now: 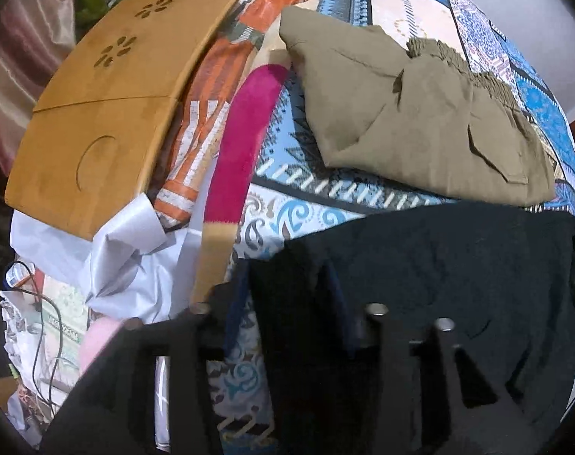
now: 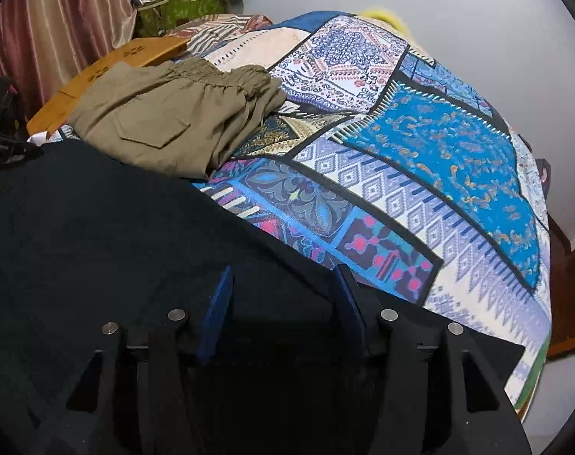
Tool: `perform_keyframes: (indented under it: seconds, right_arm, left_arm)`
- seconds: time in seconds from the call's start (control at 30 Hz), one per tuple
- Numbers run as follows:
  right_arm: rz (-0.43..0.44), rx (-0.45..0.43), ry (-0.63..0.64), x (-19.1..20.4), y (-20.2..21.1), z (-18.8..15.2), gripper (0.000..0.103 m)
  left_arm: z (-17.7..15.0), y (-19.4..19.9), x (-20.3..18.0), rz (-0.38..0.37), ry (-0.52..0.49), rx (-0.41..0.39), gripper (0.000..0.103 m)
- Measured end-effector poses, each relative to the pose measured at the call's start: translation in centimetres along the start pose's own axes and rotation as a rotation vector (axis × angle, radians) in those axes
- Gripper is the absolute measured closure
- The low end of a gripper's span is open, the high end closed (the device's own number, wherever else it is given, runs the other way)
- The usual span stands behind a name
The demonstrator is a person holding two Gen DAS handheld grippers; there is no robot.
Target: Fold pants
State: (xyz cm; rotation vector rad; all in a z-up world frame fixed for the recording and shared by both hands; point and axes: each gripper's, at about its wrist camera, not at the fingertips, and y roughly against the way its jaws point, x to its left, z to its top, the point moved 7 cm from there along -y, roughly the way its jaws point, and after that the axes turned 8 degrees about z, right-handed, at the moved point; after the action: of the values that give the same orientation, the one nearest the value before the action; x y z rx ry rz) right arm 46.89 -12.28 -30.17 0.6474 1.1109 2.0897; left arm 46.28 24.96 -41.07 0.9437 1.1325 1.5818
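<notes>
the black pants (image 2: 98, 227) are matt, slightly nubbly cloth. the olive pants (image 1: 420, 129) are smooth woven cloth with a gathered, ribbed waistband. the bedspread (image 2: 439, 159) is printed cloth, flat and matt. the lap tray (image 1: 98, 113) is smooth wood with a dull sheen. the right hand-held gripper (image 2: 283, 303) is matt black plastic with blue pads (image 2: 215, 311) and shiny metal pins. the curtain (image 2: 60, 30) is satiny.

Black pants (image 2: 98, 227), khaki pants (image 2: 166, 121), blue patchwork-patterned bedspread (image 2: 439, 151), magenta cloth (image 1: 242, 132).
</notes>
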Motion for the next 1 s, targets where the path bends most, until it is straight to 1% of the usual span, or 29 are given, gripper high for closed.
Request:
perform_keyframes:
  seconds: [0.03,0.07,0.1,0.13,0.23,0.27,0.3,0.37,0.4,0.43,0.5,0.53,0.63,0.7,0.73,0.77,0.8,0.83,0.87,1.0]
  right_arm:
    - [-0.002,-0.005,0.003,0.1,0.0,0.2,0.069]
    - [-0.009,-0.006,0.0,0.2,0.1,0.2,0.085]
    - [-0.014,-0.004,-0.002,0.2,0.1,0.3,0.092]
    - [-0.024,0.0,0.003,0.3,0.0,0.4,0.095]
    - [-0.046,-0.006,0.015,0.3,0.4,0.6,0.099]
    - [-0.054,-0.019,0.004,0.1,0.8,0.8,0.1]
    - [-0.062,-0.031,-0.007,-0.1,1.2,1.0,0.1]
    - [-0.102,-0.076,-0.033,-0.7,2.7,1.6,0.102]
    - [-0.108,-0.098,-0.049,-1.1,3.6,1.9,0.102]
    - [-0.097,-0.116,-0.073,-1.5,4.6,2.2,0.102]
    - [-0.111,-0.144,-0.081,-1.8,6.2,2.6,0.102]
    - [-0.105,-0.147,-0.07,-1.6,6.8,2.7,0.102]
    - [-0.049,-0.16,-0.043,-0.4,8.0,2.6,0.102]
    - [-0.039,-0.134,-0.01,0.5,7.8,2.4,0.101]
    - [-0.047,-0.11,0.013,0.9,7.3,2.3,0.097]
    - [-0.052,-0.092,0.024,1.1,6.7,2.2,0.089]
    - [-0.053,-0.071,0.03,1.2,5.8,2.1,0.084]
    - [-0.047,-0.058,0.028,1.1,5.3,2.0,0.072]
    - [-0.037,-0.046,0.026,1.1,4.6,1.7,0.066]
    - [-0.026,0.009,0.053,1.0,1.8,1.3,0.063]
  left_arm:
    - [0.1,0.1,-0.1,0.004,-0.008,-0.006,0.085]
    - [0.3,0.3,-0.3,0.026,-0.027,-0.026,0.095]
    - [0.5,0.4,-0.5,0.048,-0.041,-0.04,0.099]
    - [0.6,0.5,-0.7,0.072,-0.054,-0.052,0.1]
    - [1.0,1.4,-1.2,0.129,-0.09,-0.104,0.101]
    - [1.2,1.8,-1.1,0.142,-0.097,-0.123,0.101]
    - [1.6,2.8,-1.1,0.164,-0.098,-0.161,0.101]
    - [2.3,4.4,-0.6,0.174,-0.082,-0.203,0.101]
    - [2.7,5.0,-0.4,0.17,-0.073,-0.214,0.101]
    - [3.1,6.0,-0.2,0.151,-0.063,-0.226,0.101]
    - [3.4,7.5,0.1,0.145,-0.055,-0.251,0.102]
    - [3.3,8.3,0.1,0.138,-0.059,-0.262,0.102]
    - [2.8,10.2,-0.1,0.126,-0.071,-0.297,0.102]
    - [2.1,11.1,-0.5,0.117,-0.08,-0.313,0.102]
    - [1.9,11.3,-0.7,0.115,-0.083,-0.317,0.102]
    - [1.7,11.5,-0.9,0.113,-0.089,-0.32,0.102]
    - [1.6,11.6,-1.0,0.115,-0.094,-0.32,0.102]
    - [1.6,11.8,-1.2,0.117,-0.098,-0.321,0.102]
    - [1.5,11.8,-1.4,0.118,-0.102,-0.322,0.102]
    - [1.3,11.4,-1.7,0.116,-0.108,-0.32,0.102]
